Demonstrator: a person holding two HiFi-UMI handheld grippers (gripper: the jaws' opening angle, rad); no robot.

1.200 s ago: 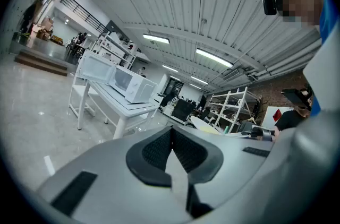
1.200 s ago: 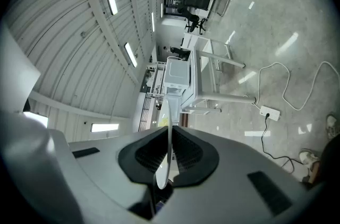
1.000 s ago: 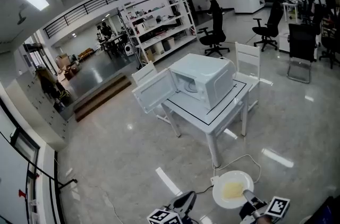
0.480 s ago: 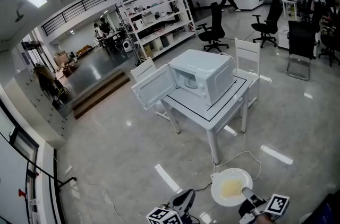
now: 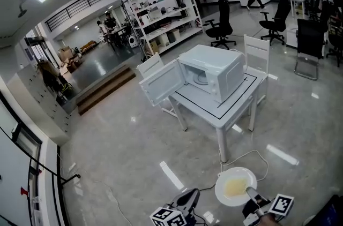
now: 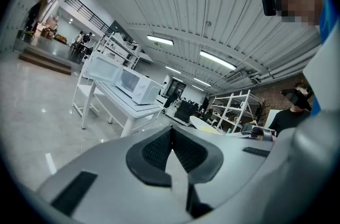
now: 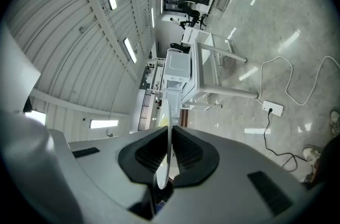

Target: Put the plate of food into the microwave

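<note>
At the bottom edge of my head view, the right tongs (image 5: 250, 195) are clamped on the near rim of the white plate (image 5: 220, 187). The plate carries a pale yellow patch of food (image 5: 235, 187) and hangs above the floor, well short of the tabletop (image 5: 228, 107). In the right gripper view the plate runs edge-on between the dark pads. The left tongs (image 5: 187, 199) sit low, near the right pair, pressed together with nothing between them. Ahead of me, the white microwave (image 5: 214, 72) stands on the tabletop. Its door (image 5: 163, 82) is swung wide toward my left, leaving the cavity open. A white power strip (image 7: 272, 108) lies on the floor near the table legs.
</note>
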